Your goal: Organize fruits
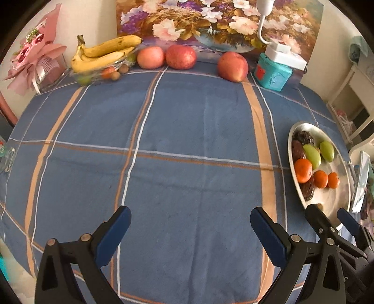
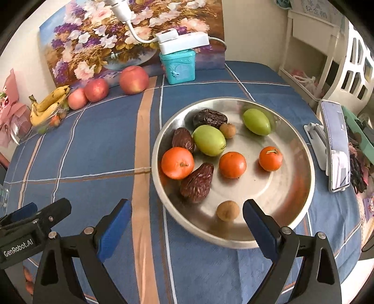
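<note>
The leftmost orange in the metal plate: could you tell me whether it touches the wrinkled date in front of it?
Touching. The right wrist view shows the orange pressed against the date, no plate visible between them.

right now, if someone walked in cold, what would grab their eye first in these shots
Probably the round metal plate on the blue checked tablecloth, holding three oranges, two green fruits, dark wrinkled dates and small brown fruits, just ahead of the open right gripper. Next, the big floral painting against the far wall, with three red apples and a glass dish of bananas lined up before it.
</note>
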`<state>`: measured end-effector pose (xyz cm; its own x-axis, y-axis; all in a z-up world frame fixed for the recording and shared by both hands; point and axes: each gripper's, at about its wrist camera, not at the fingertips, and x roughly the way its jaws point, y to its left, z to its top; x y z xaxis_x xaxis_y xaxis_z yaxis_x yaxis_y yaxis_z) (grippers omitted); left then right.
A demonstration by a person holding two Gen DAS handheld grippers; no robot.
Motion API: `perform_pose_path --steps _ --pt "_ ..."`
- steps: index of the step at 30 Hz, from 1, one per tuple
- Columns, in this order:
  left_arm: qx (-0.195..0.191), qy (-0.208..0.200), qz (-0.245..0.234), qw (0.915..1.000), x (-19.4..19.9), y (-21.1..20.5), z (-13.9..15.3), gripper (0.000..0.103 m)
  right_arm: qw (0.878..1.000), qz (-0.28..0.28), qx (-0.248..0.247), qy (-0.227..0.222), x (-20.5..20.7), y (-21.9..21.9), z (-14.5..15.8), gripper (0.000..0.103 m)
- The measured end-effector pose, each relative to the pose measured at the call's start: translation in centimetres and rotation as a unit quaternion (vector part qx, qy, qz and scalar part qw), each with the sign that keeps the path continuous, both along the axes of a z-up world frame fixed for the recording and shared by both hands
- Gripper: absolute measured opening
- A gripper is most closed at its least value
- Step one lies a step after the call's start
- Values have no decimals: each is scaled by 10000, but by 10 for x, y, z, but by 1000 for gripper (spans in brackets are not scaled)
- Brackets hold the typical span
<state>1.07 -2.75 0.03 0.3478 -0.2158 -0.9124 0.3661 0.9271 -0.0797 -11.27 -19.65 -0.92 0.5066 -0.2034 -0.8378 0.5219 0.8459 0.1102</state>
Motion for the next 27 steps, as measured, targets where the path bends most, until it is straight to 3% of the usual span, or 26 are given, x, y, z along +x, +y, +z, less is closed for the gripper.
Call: perform_pose_path --steps 7,27 --pt "615 -210 182 9977 -9 1 1 103 9999 88 9 49 -8 10 -1 96" --pt "1063 -55 414 9935 -1 7 -5 103 9998 112 17 169 -7 10 -5 96"
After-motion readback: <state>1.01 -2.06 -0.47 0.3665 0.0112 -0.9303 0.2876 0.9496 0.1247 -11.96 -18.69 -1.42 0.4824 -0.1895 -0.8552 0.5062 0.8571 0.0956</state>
